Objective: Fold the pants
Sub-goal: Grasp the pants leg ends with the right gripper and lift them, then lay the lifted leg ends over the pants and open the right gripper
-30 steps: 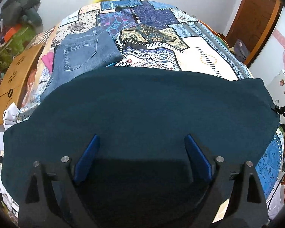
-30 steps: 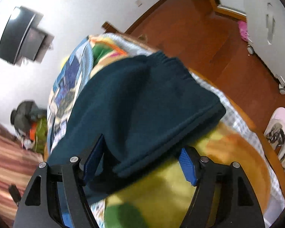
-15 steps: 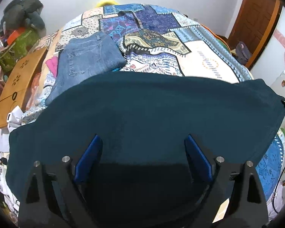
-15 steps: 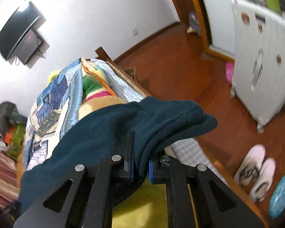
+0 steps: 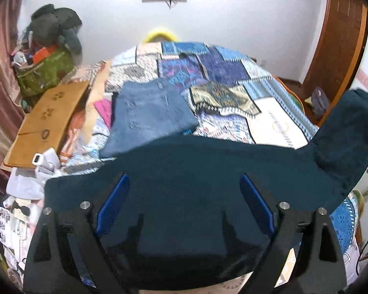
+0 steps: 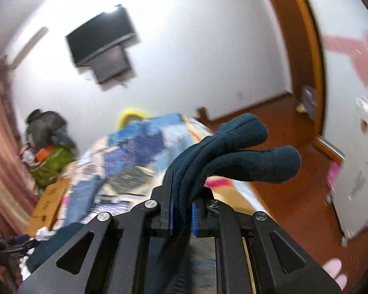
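Note:
Dark teal pants [image 5: 233, 156] lie spread across the near end of the bed. Their right end rises off the bed toward the upper right. My left gripper [image 5: 184, 178] hovers over them, open, its blue pads [image 5: 115, 201] wide apart and the fingers' shadows falling on the cloth. My right gripper [image 6: 182, 196] is shut on a bunched edge of the pants [image 6: 245, 161], and two thick folds stick out beyond its pads, held up in the air.
A patchwork quilt [image 5: 223, 73] covers the bed, with folded blue jeans [image 5: 149, 112] lying on it at the left. A wooden board [image 5: 49, 115] and a green bag [image 5: 44, 73] sit off the bed's left side. At the right are a wooden door [image 5: 338, 36], a white cabinet [image 6: 355, 171] and bare floor.
My right gripper shut on the pants' edge, then rose and rolled, lifting that end off the bed. My left gripper stayed open and lifted a little above the cloth.

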{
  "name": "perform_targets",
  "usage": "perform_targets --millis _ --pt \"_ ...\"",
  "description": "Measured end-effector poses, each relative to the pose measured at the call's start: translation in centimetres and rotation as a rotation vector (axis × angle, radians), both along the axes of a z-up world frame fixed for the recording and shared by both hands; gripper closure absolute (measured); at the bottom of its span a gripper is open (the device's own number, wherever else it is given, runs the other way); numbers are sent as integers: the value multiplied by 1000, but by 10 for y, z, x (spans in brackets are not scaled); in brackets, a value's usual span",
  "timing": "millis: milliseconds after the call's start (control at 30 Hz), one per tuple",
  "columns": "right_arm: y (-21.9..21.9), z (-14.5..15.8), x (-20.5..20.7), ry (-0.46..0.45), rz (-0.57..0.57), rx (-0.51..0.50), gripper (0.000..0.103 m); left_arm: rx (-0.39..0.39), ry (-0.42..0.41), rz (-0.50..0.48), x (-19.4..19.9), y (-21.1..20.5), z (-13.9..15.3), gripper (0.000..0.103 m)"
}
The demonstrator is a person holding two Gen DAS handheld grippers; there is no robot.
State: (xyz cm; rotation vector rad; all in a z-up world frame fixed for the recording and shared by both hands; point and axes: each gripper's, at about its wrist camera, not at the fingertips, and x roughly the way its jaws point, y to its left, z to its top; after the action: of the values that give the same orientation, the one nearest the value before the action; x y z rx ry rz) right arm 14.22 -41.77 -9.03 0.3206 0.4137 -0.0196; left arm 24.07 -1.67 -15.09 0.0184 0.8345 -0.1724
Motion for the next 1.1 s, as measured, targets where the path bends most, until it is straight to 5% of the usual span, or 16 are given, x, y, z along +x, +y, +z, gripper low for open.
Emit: perform_targets --millis 300,733,933,1100 --pt "97 5 45 -28 233 -30 94 -9 -46 13 -21 30 15 10" --pt "228 -85 71 211 543 -161 94 -45 -25 28 -37 49 8 10" --pt "258 -119 60 302 624 -261 91 -41 -18 24 -41 47 6 10" --pt "265 -135 51 380 659 -245 82 -38 -18 14 -44 42 7 10"
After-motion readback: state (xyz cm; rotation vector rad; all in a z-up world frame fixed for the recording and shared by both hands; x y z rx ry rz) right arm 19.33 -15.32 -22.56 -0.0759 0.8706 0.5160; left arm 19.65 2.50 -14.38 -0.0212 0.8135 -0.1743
